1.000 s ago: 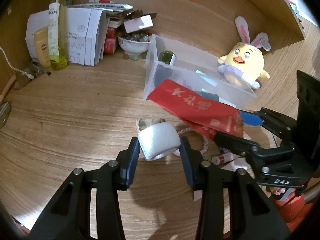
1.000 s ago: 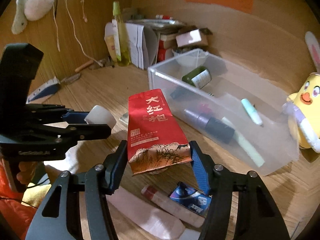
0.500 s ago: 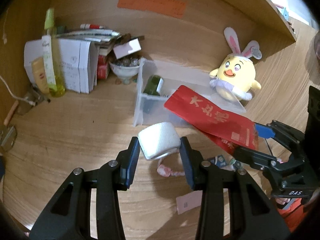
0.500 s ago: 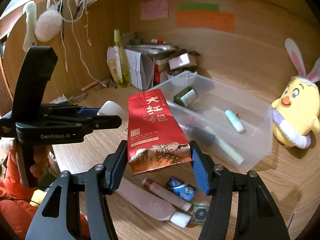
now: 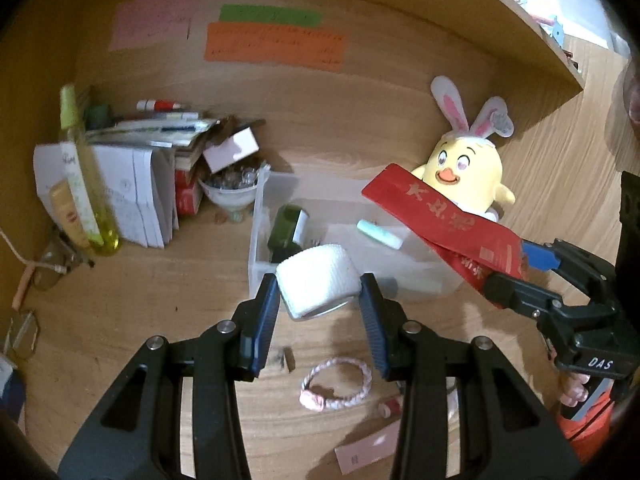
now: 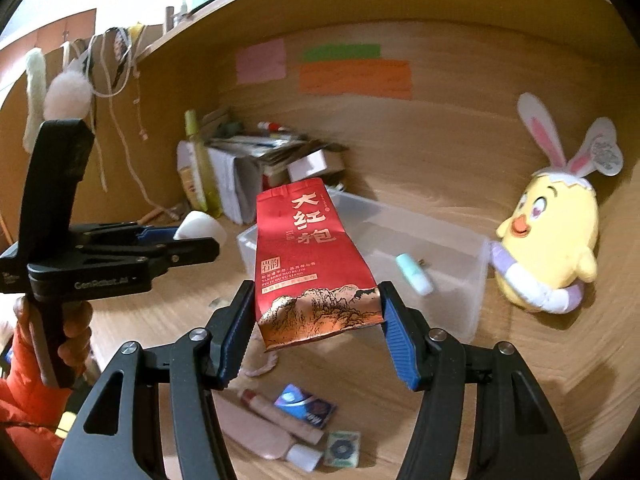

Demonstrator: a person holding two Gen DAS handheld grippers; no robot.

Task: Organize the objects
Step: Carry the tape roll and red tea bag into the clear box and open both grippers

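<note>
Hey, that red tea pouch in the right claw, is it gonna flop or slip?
The red tea pouch probably stays fairly stiff: it stands straight out of the right claw. Its glossy foil may slip. It looks light.

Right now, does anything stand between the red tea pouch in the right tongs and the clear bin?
Nothing visible. The red tea pouch hangs in the right tongs above the desk, with the clear bin open-topped just beyond it. The left tongs, holding the white tape roll, sit off to the side.

Desk clutter (image 6: pixel 280 420) below blurred.
</note>
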